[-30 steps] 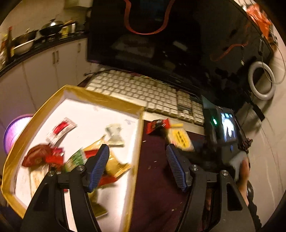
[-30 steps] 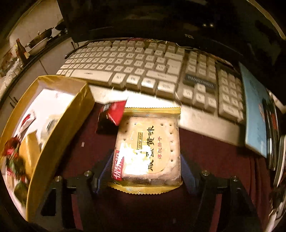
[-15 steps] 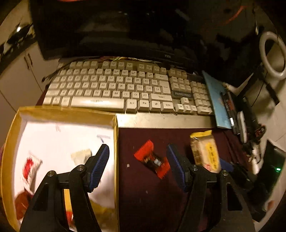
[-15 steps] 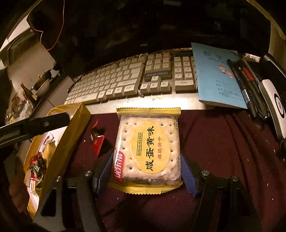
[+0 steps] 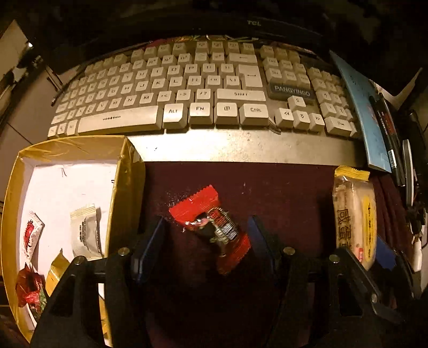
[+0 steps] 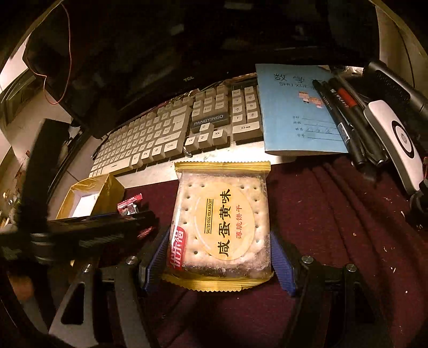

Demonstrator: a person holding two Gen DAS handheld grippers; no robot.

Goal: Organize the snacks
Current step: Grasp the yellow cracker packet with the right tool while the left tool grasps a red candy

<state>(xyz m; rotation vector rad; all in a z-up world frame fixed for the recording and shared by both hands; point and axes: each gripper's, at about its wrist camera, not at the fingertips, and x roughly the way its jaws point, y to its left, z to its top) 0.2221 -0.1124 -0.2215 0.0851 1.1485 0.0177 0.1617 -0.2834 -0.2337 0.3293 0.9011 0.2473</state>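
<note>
A red snack packet (image 5: 211, 224) lies on the maroon cloth (image 5: 281, 192), between the blue pads of my left gripper (image 5: 206, 233). Its jaws are closing, and there is still a gap to the left pad. In the right wrist view the packet (image 6: 129, 206) shows just beyond the left gripper's dark finger (image 6: 112, 222). My right gripper (image 6: 219, 241) is shut on a salted egg yolk biscuit pack (image 6: 222, 222), gripping it by both side edges. The same pack (image 5: 353, 219) sits at the right of the left wrist view. A gold box (image 5: 67, 150) at the left holds several snack packets.
A white keyboard (image 5: 187, 88) lies behind the cloth, under a dark monitor (image 5: 254, 16). A blue notebook (image 6: 294, 112), black pens (image 6: 347, 120) and a white device (image 6: 396, 139) crowd the right side. The box wall (image 5: 125, 187) stands close to the left finger.
My left gripper swung from over the box to the right and came down around the red packet. My right gripper carried the biscuit pack rightward and rolled, bringing the notebook and pens into view.
</note>
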